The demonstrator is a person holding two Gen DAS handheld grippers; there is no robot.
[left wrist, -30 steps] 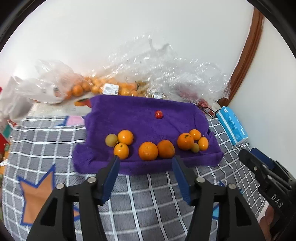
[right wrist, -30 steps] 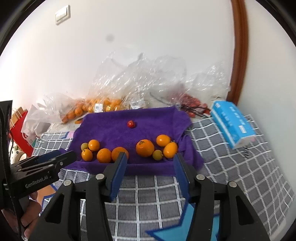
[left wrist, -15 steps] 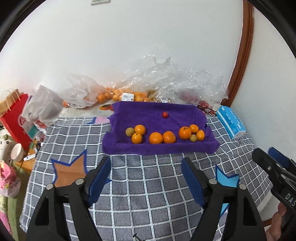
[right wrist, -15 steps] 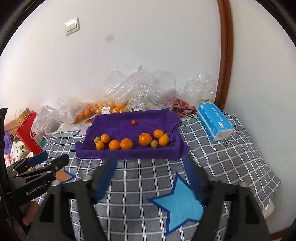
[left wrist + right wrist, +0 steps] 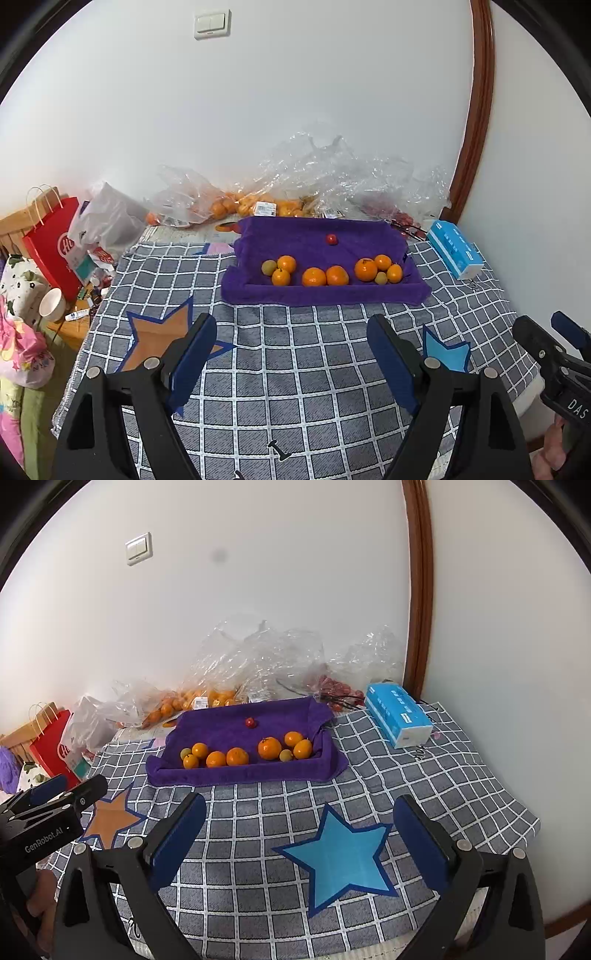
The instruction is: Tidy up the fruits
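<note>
purple towel (image 5: 321, 291): soft, matt terry cloth with a fuzzy nap
oranges (image 5: 314, 277): smooth, slightly shiny peel
checked cover (image 5: 258, 849): matt woven cloth with flat printed stars
bags (image 5: 332, 177): thin clear plastic, crinkled and glossy
tissue pack (image 5: 399, 716): smooth plastic wrap with a faint sheen
red bag (image 5: 51, 243): smooth paper with twisted paper handles
left gripper (image 5: 291, 354): matt black plastic, blue rubbery-looking pads, metal screws
door frame (image 5: 419, 590): polished brown wood
</note>
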